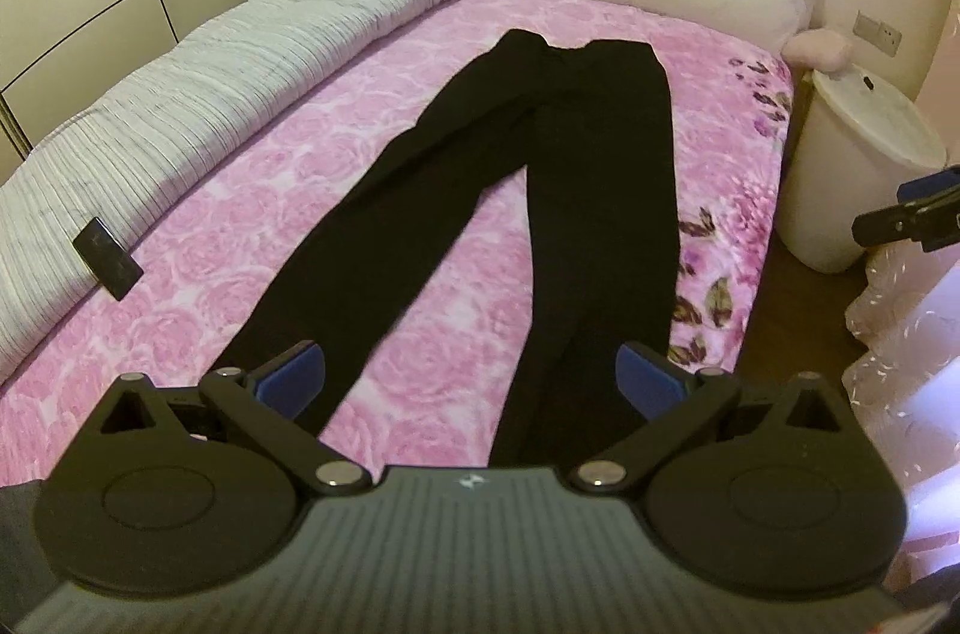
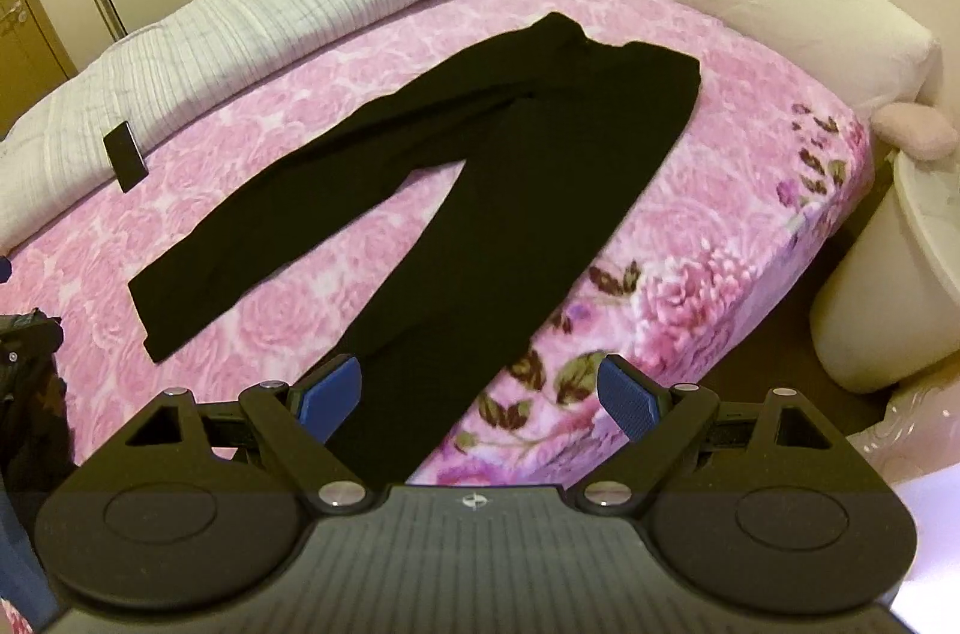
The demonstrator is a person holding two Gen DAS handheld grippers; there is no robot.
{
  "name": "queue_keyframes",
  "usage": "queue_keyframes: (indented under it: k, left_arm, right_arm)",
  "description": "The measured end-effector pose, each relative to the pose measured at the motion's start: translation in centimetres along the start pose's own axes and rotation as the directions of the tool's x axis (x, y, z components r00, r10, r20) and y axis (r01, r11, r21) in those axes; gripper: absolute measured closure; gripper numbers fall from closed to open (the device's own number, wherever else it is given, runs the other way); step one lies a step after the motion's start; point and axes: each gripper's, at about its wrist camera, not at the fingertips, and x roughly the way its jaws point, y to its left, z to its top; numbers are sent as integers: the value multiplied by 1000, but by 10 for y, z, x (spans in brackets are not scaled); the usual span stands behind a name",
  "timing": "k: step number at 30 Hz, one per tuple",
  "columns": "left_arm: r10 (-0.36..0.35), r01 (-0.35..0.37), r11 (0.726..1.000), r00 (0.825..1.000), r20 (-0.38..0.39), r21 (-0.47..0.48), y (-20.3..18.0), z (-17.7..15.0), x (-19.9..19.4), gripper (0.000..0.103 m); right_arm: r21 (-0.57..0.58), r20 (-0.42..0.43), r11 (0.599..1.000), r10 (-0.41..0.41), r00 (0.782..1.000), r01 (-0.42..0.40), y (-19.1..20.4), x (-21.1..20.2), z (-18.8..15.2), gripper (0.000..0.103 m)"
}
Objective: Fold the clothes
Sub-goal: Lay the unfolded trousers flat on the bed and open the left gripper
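Both open grippers' housings hide black trousers [image 1: 540, 190] leg ends.

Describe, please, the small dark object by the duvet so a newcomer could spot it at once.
Start at the bed with the pink rose sheet, then follow the rolled striped duvet along its far side. Near that roll's nearer end, a phone leans against it. It is small, flat, rectangular and glossy black, unlike the large matte black trousers spread mid-bed.

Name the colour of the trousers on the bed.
Black, plain, no pattern. The trousers show best in the right wrist view.
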Motion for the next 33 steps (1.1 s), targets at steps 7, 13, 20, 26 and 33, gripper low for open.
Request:
queue_keyframes:
  k: [7, 13, 20, 26, 33]
  left_arm:
    - [25, -25, 999, 999, -26, -20, -3, -12, 7, 1]
    - [37, -41, 998, 995, -87, -38, 11, -35, 32, 1]
    - [11, -22, 996, 993, -117, -85, 38, -30, 95, 1]
    - [27, -31, 999, 995, -100, -40, 48, 7, 136, 1]
    - [71, -73, 997, 991, -110, -21, 28, 39, 179, 1]
  right_arm:
    - [-11, -8, 1000, -3, 1000, 3, -17, 0, -13, 15]
    - [-6, -60, 1000, -18, 998, 17, -34, 32, -16, 15]
    - [-63, -114, 997, -57, 992, 50, -47, 68, 15, 15]
    - [-165, -92, 979, -139, 986, 123, -70, 82, 61, 15]
    - [-238, -86, 958, -183, 979, 158, -114, 118, 111, 15]
